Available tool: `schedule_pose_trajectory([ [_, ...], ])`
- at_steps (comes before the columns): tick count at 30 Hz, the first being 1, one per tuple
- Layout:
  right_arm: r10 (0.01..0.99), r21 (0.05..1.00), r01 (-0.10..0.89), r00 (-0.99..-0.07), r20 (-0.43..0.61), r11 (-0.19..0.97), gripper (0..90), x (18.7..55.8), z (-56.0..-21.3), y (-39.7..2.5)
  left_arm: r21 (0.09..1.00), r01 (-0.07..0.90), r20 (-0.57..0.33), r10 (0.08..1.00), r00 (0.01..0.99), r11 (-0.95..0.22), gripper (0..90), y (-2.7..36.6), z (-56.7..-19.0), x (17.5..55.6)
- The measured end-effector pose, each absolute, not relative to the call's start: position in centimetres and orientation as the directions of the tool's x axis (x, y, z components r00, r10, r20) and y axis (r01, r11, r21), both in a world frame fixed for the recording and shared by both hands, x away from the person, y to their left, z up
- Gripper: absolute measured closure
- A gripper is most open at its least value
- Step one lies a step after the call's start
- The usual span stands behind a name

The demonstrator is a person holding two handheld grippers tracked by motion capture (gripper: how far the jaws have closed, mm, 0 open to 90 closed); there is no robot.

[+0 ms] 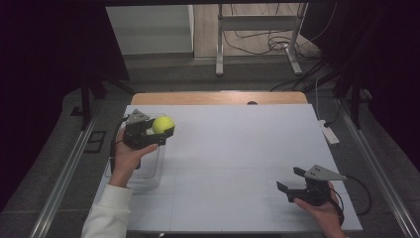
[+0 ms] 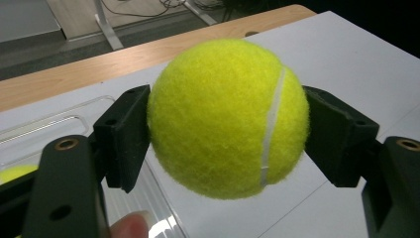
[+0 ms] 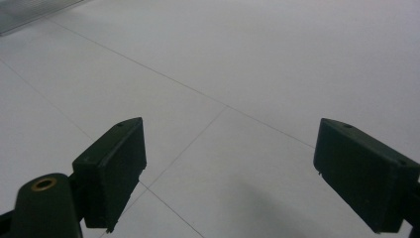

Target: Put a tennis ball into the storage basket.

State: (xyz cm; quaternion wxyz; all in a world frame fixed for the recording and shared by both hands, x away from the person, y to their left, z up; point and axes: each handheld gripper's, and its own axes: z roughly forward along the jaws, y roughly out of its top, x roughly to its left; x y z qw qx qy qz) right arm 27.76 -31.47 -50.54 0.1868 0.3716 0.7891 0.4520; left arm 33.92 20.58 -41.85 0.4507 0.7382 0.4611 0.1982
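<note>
We see the left claw [image 1: 159,130] clenched on a tennis ball [image 1: 163,124], holding it raised above the near-left part of the white desk [image 1: 237,148], over the far end of a clear tray [image 1: 148,176]; the right claw [image 1: 291,179] is released and empty, low over the near-right part of the desk. The left gripper view shows the two jaws pressing the ball [image 2: 228,116] at opposite sides of its widest girth, the white seam [image 2: 272,129] running just inside the right jaw; we judge the ball light, springy and felted, hence unlikely to slip and best taken across its middle as here. The same view reveals a second patch of yellow felt [image 2: 15,173] at the lower left, probably another ball in the tray [image 2: 49,124]; the high view does not resolve it. The right gripper view shows the parted jaws over bare desk [image 3: 223,64] ruled with faint lines.
</note>
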Motion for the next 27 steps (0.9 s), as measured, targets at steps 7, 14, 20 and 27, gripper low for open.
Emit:
schedule_pose_trajectory([
  [7, 0.755, 0.852, 0.418, -0.654, 0.042, 0.315, 13.4, 27.8, -50.6, -31.5, 0.845, 0.505, -0.102, 0.876, 0.472, -0.174, 26.1, 21.0, -42.0, 34.0],
  [14, 0.754, 0.853, 0.417, -0.655, 0.043, 0.314, 13.4, 27.8, -50.6, -31.4, 0.844, 0.51, -0.096, 0.886, 0.454, -0.169, 26.1, 21.6, -42.2, 34.2],
  [20, 0.756, 0.852, 0.419, -0.653, 0.042, 0.314, 13.4, 27.8, -50.6, -31.5, 0.845, 0.51, -0.092, 0.896, 0.434, -0.16, 26.1, 22.1, -42.3, 34.3],
  [27, 0.756, 0.853, 0.418, -0.653, 0.044, 0.312, 13.4, 27.8, -50.5, -31.5, 0.843, 0.517, -0.091, 0.905, 0.415, -0.152, 26.1, 22.7, -42.6, 34.5],
])
